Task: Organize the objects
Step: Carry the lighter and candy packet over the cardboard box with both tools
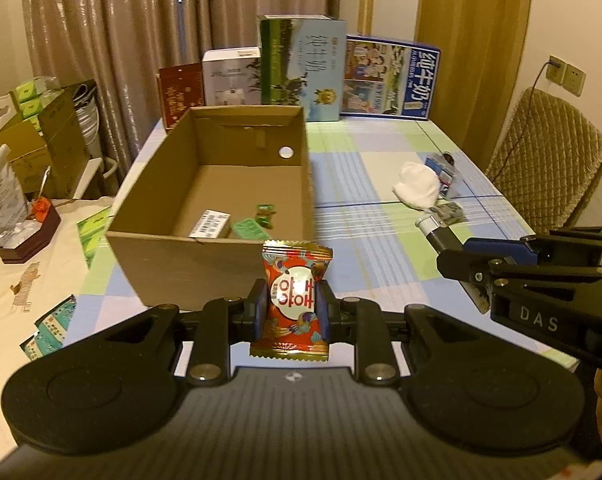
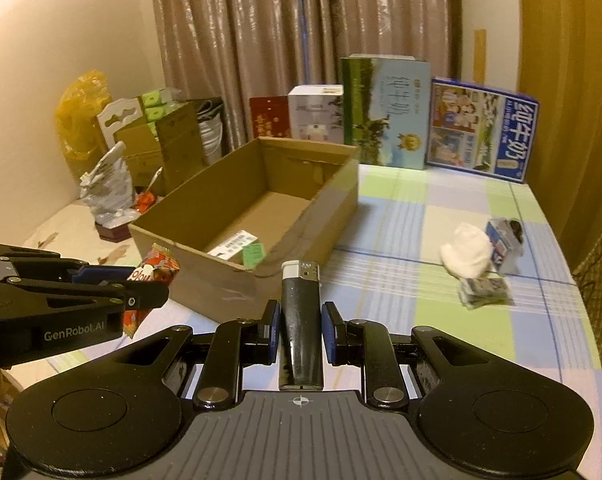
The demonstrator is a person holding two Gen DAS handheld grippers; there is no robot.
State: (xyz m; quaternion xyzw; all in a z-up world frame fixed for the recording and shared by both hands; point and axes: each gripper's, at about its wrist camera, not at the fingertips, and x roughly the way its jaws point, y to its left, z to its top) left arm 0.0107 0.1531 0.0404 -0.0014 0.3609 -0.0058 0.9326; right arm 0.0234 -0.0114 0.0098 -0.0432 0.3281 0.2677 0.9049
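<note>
My left gripper (image 1: 292, 307) is shut on a red candy packet (image 1: 293, 300) and holds it upright just in front of the open cardboard box (image 1: 217, 220). My right gripper (image 2: 300, 334) is shut on a black lighter (image 2: 301, 320) with a silver top, near the box's front right corner (image 2: 237, 280). In the box lie a white barcode box (image 1: 209, 224), a green packet (image 1: 248, 229) and a small green candy (image 1: 265, 213). The left gripper with its candy also shows at the left of the right wrist view (image 2: 153, 276).
A white cloth ball (image 2: 466, 256), a small blue carton (image 2: 503, 246) and a folded wrapper (image 2: 484, 292) lie on the checked tablecloth at right. Milk cartons and gift boxes (image 1: 301, 64) stand along the far edge. Clutter sits left of the table; a chair (image 1: 549, 172) stands at right.
</note>
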